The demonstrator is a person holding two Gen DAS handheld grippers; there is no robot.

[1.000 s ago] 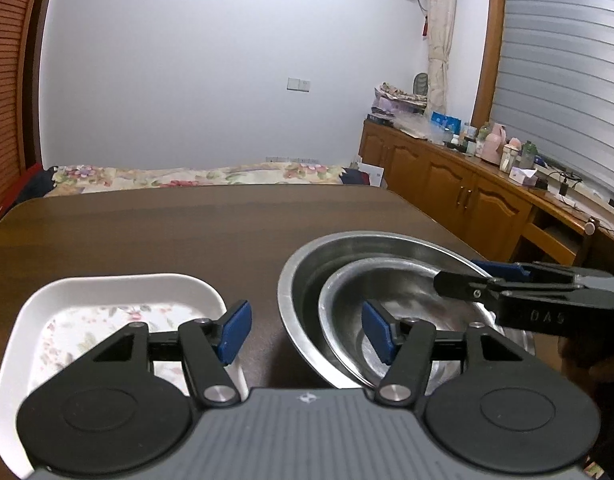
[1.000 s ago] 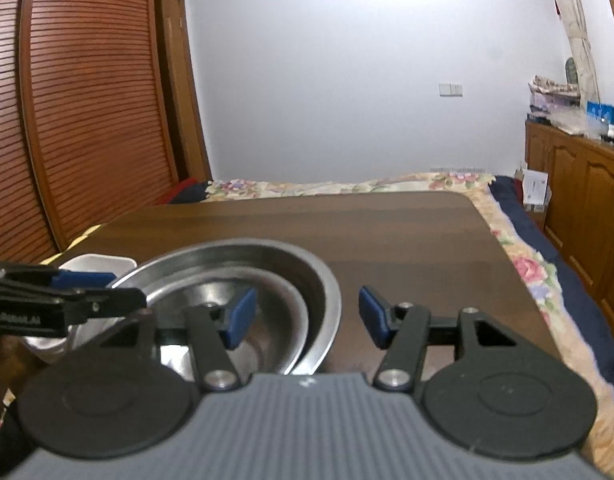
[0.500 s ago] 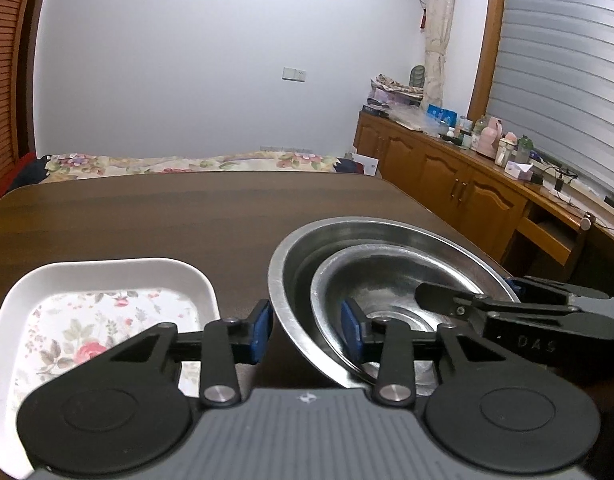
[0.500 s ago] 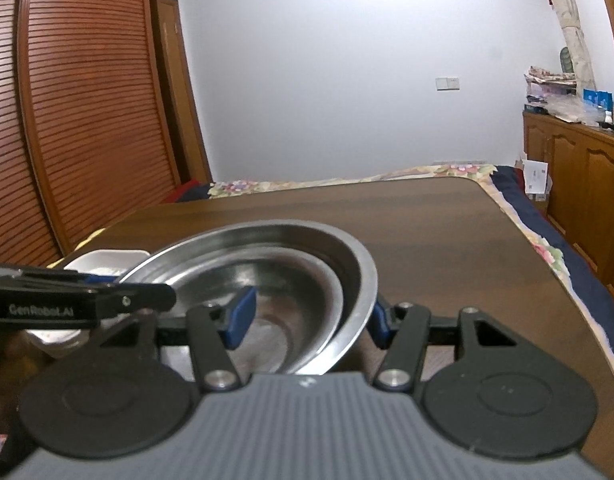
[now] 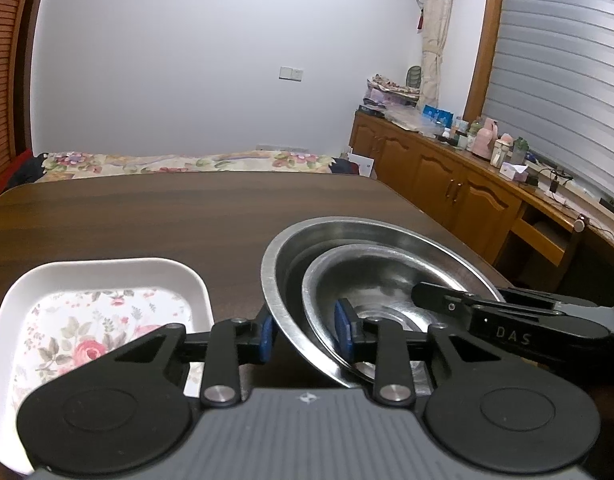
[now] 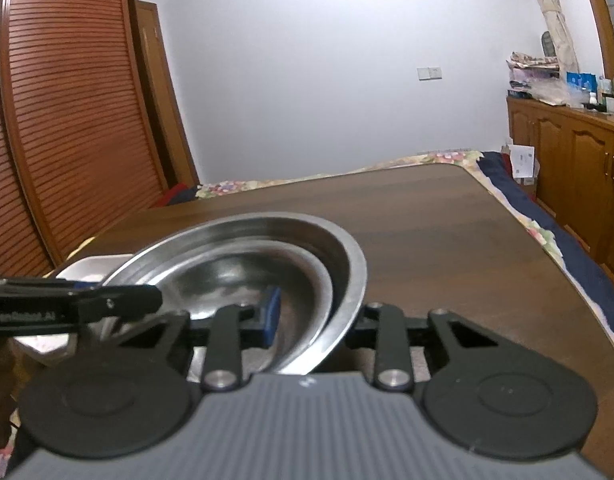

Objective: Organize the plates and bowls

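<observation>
Your left gripper (image 5: pixel 303 332) has just been closing, and its blue pads now pinch the left walls of the two nested metal bowls: one pad sits outside the large bowl (image 5: pixel 283 256), the other inside the small bowl (image 5: pixel 387 280). Your right gripper (image 6: pixel 313 314) has likewise just been closing on the opposite side; one blue pad presses inside the small bowl (image 6: pixel 235 276), while the outer finger lies behind the rim of the large bowl (image 6: pixel 347 256), its pad hidden. Both grippers therefore clamp the same stacked pair, each from its own side, and each shows up as a black arm at the edge of the other's camera.

The small bowl nests inside the large one, shifted toward you. The pair looks tilted in both views; whether it rests on the dark wooden tabletop (image 5: pixel 147 216) or is lifted, you cannot tell from here.

Just left of the bowls, apart from them, a white rectangular plate (image 5: pixel 87 276) with a flower pattern lies flat on the tabletop. In the right view only its far corner (image 6: pixel 91 266) peeks out behind the large bowl.
</observation>
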